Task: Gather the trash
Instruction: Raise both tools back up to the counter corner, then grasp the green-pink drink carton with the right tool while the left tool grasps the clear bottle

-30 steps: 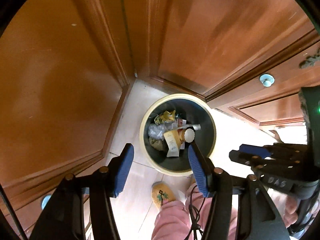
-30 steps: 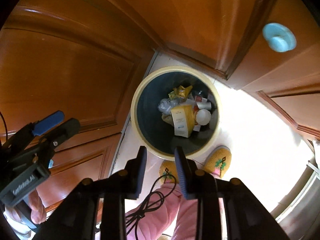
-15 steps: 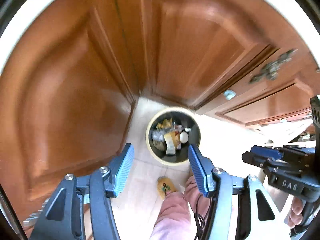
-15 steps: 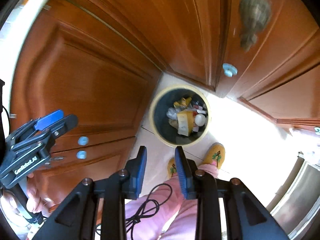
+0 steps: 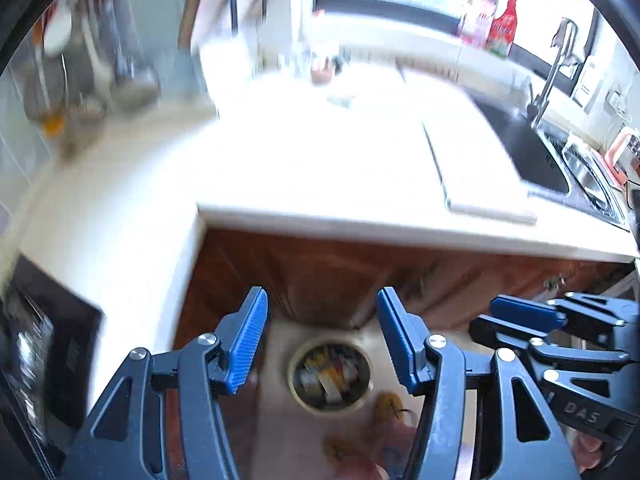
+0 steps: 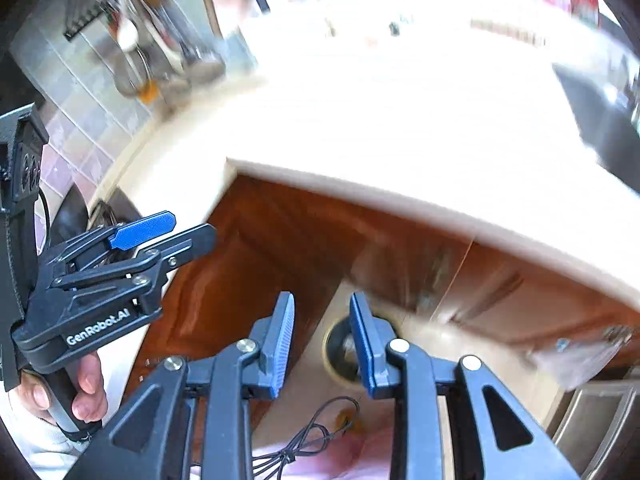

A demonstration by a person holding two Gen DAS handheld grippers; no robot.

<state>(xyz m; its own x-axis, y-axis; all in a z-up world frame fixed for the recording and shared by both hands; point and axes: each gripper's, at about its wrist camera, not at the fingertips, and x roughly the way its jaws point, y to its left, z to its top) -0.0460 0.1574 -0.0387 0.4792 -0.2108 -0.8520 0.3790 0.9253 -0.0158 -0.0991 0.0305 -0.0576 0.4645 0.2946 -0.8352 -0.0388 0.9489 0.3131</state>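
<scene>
Round cream-rimmed trash bin (image 5: 330,376) at 6 o'clock — full of blurred scraps; left gripper (image 5: 322,338) and right gripper (image 6: 322,338) both gape, empty.

Both wrist views face the countertop (image 5: 360,168) corner — sharing the far-below bin (image 5: 330,374).

Pretty blurry, but there's a white L-shaped worktop (image 5: 320,168) over brown wood cabinets (image 5: 320,272). A white board (image 5: 476,168) lies on it just beside the dark sink (image 5: 532,152), with a tap (image 5: 554,76) behind. A red packet (image 5: 494,20) sits on the window sill. Utensils hang on the tiled wall (image 6: 72,96) at left.
</scene>
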